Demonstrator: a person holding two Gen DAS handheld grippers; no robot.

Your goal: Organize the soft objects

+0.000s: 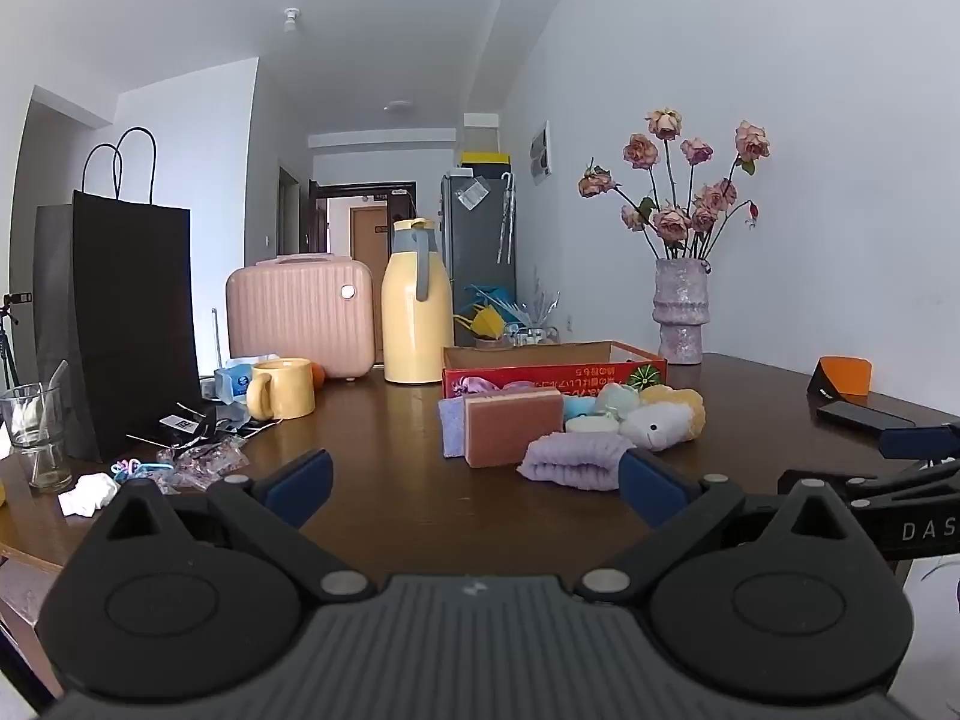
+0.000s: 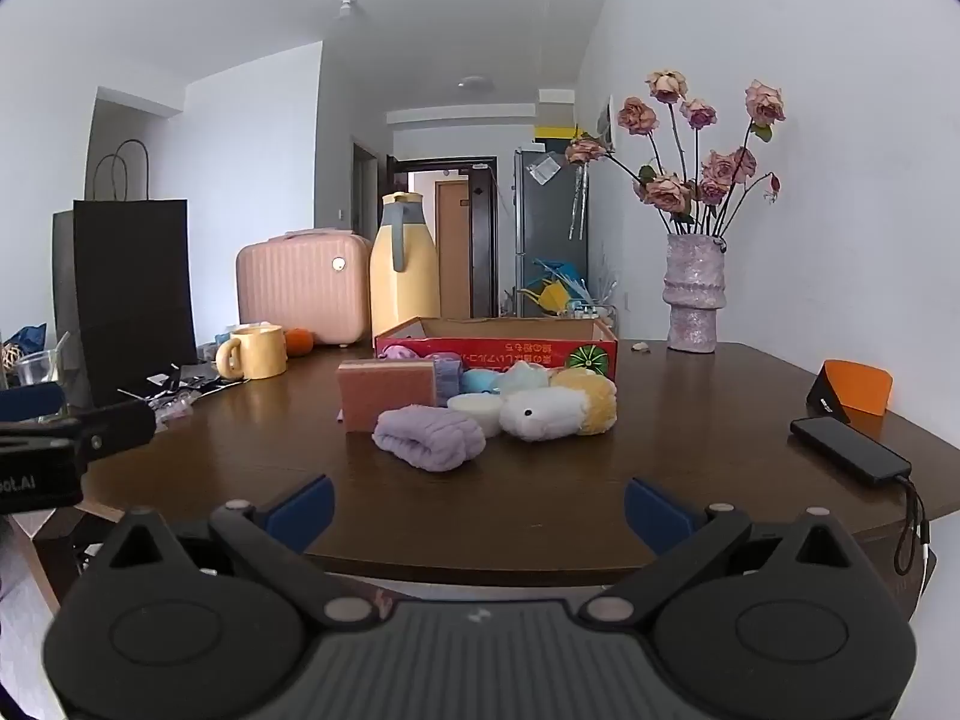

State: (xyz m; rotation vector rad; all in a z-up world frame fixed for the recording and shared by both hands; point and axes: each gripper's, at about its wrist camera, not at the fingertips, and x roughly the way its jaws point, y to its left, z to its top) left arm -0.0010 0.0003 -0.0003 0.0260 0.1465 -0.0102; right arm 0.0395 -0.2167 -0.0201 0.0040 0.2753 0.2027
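Note:
A pile of soft things lies mid-table in front of a red cardboard box (image 1: 555, 369) (image 2: 498, 348): a folded lilac cloth (image 1: 573, 462) (image 2: 429, 438), an upright orange-pink sponge (image 1: 513, 426) (image 2: 387, 390), a white plush toy (image 1: 657, 423) (image 2: 540, 414), a yellow puff (image 2: 591, 399), a pale round pad (image 2: 474, 408) and pastel pieces behind. My left gripper (image 1: 474, 486) is open and empty just short of the cloth. My right gripper (image 2: 477, 510) is open and empty at the table's near edge.
On the brown table (image 2: 570, 480) stand a yellow mug (image 1: 285, 390), yellow thermos (image 1: 417, 306), pink case (image 1: 300, 315), black paper bag (image 1: 129, 324), a glass (image 1: 36, 438), small clutter at left, flower vase (image 2: 693, 300), a black phone (image 2: 849, 450) and orange holder (image 2: 855, 387) at right.

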